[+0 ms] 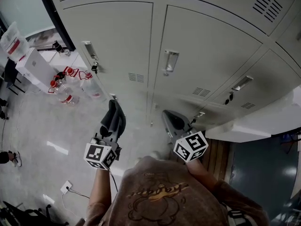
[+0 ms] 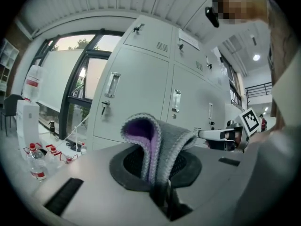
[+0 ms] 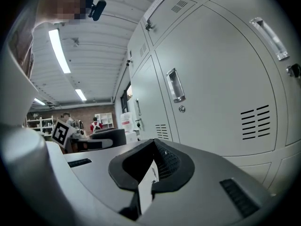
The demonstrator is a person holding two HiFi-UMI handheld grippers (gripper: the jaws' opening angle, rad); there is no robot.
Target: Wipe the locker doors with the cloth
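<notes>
Head view: two handheld tongs, one cloth. Left tongs (image 1: 113,108) pinch a folded grey knit cloth with a purple inner face (image 2: 160,140). The cloth sticks up from between the pads, apart from the grey metal locker doors (image 1: 207,46). Right tongs (image 1: 170,118) are pressed together at the tips with nothing between them, pointing toward the lockers. One black-and-white marker cube (image 1: 99,155) on each, two total. Three recessed chrome handles (image 1: 170,60) show on the middle row of doors. Clear red-capped bottles (image 1: 68,98) are clustered on the pale floor (image 1: 42,126) at left; count unclear.
</notes>
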